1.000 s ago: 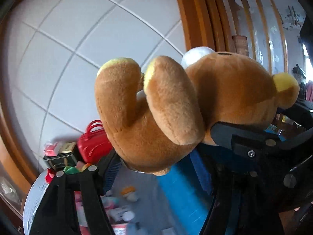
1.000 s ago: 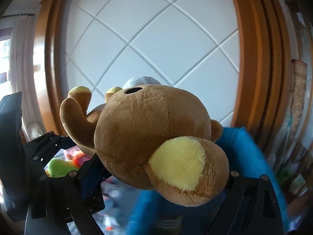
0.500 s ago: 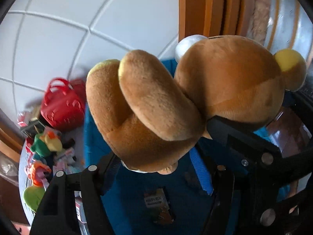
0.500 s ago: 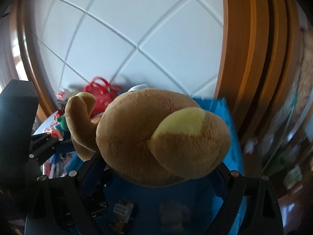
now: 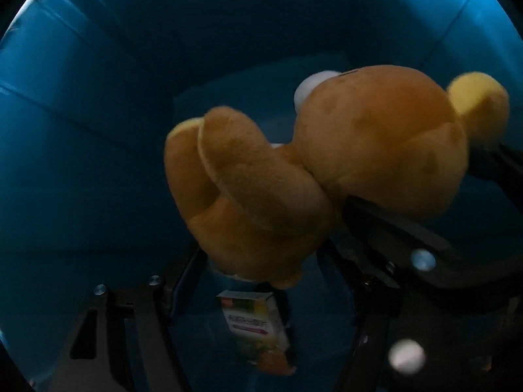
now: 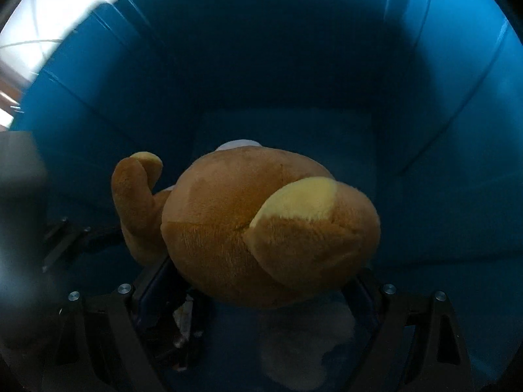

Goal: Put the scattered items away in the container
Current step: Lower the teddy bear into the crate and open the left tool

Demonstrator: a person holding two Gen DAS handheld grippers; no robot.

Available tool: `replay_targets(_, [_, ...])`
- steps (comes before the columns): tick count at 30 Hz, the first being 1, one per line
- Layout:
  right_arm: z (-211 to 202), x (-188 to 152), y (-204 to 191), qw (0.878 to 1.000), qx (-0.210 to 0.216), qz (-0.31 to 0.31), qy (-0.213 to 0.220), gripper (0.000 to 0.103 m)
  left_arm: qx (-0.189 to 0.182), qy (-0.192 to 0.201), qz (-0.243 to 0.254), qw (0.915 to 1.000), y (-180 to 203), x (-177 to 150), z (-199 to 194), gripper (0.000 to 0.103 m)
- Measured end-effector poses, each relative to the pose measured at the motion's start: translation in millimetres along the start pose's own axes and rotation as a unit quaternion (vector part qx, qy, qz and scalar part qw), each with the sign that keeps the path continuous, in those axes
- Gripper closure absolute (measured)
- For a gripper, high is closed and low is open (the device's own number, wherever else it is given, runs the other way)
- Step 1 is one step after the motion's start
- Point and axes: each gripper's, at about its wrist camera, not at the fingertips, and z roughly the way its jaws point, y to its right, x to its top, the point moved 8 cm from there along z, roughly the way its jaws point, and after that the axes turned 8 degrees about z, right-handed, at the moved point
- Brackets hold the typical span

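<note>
A brown plush bear [image 5: 376, 150] with yellow ears and paw pads hangs deep inside the blue container [image 5: 98, 130]. My left gripper [image 5: 268, 241] is shut on the bear's body, its legs sticking out to the left. In the right wrist view the bear [image 6: 228, 222] shows its round head and one ear. The right gripper [image 6: 261, 284] clamps that head from both sides, and its jaws are closing slightly with the head between them. Dark blue container [image 6: 425, 130] walls surround both grippers.
A small printed carton [image 5: 255, 330] lies on the container floor under the bear. A pale fuzzy item [image 6: 304, 343] rests on the floor in the right wrist view. The left gripper's dark body [image 6: 19, 212] fills the left edge there.
Both grippers have tipped downward and sunk with the bear from above the table into the blue container. The ceiling, the red bag and the scattered toys have left view.
</note>
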Motion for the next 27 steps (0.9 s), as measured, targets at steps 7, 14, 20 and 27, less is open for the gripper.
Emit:
replay_targets(7, [57.8, -25.0, 7.1, 0.996, 0.007, 0.028, -0.084, 0.024, 0.076, -0.069, 0.036, 0.9941, 1.7, -17.8, 37.7, 0.034])
replay_targets(14, [52.8, -31.5, 18.8, 0.995, 0.010, 0.060, -0.082, 0.022, 0.100, -0.080, 0.038, 0.9911, -3.8, -17.1, 40.4, 0.031])
replay_targets(20, [35.5, -27.6, 17.0, 0.995, 0.004, 0.064, -0.071, 0.012, 0.075, -0.073, 0.010, 0.9944, -9.9, -14.8, 31.4, 0.028])
replay_targets(27, [12.2, -26.9, 11.5, 0.996, 0.004, 0.057, -0.069, 0.000, 0.017, -0.068, -0.031, 0.9970, -11.3, -24.5, 5.1, 0.028])
